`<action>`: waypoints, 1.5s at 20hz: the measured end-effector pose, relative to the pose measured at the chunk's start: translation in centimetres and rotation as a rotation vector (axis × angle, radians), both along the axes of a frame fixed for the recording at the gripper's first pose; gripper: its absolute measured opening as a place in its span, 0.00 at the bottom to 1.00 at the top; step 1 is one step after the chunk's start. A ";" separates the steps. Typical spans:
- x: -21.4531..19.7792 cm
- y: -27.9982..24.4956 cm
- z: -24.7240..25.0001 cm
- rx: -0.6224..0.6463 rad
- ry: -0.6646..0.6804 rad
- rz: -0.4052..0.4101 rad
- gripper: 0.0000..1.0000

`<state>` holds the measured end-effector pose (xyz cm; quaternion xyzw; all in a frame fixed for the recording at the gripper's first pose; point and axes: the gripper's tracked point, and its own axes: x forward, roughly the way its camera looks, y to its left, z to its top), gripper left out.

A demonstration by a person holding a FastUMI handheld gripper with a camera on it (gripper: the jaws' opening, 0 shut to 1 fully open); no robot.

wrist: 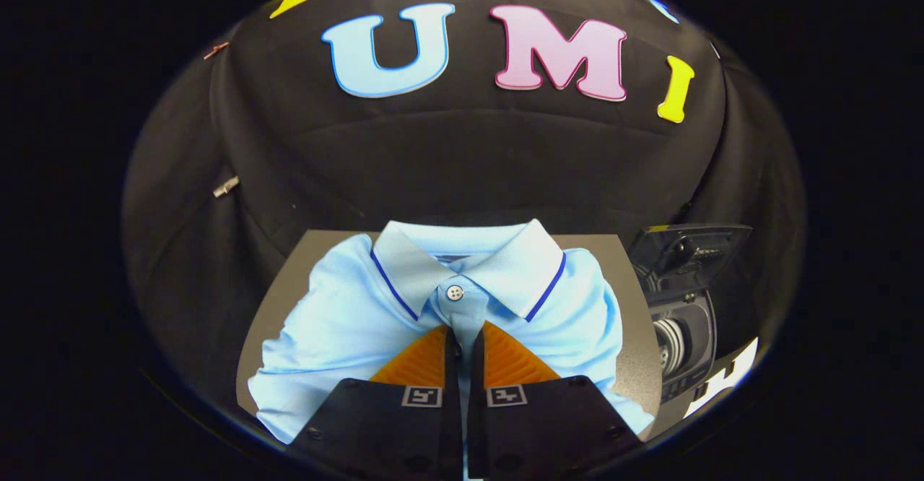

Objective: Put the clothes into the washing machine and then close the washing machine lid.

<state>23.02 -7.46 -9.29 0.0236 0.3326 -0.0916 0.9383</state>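
Shirt (pixel 346 322) pinched at the placket, ready to lift.
Gripper (pixel 463 340) fingers narrow, clamping fabric below the collar; washing machine (pixel 682 315) waits open, far right.

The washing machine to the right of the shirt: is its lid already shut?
No. The washing machine's lid stands raised with the drum open beneath it, while the gripper pinches the blue shirt's placket.
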 end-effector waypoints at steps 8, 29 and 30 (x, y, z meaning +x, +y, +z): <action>-1.4 0.8 3.9 0.024 -0.220 0.033 0.08; -9.3 -8.0 20.6 -0.164 -0.462 0.098 0.07; -9.7 -9.7 20.8 -0.168 -0.463 0.100 0.07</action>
